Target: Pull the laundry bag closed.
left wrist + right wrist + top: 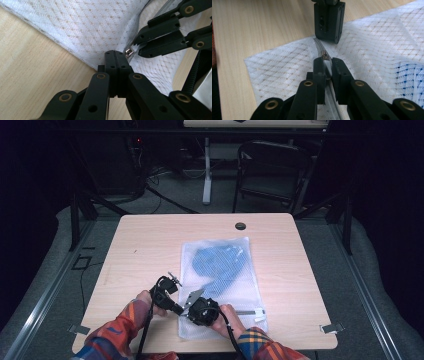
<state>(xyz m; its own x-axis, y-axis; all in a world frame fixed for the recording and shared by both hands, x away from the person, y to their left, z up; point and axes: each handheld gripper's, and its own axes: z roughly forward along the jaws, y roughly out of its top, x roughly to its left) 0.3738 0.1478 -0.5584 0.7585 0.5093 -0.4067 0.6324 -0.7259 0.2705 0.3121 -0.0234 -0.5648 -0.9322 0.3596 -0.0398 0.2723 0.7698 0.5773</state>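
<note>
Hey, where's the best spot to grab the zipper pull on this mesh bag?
Take the zipper pull by its flat tab, jaws closing on its two faces, coming in along the zipper track, as the right gripper does. The left gripper pinches the mesh bag just beyond the slider, steadying it.

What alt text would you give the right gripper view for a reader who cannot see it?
The right gripper's two black jaws close on the pull tab of the zipper on a white mesh bag lying on a light wooden table. Just beyond, the left gripper presses its shut jaws down on the bag's edge at the zipper's end.
</note>
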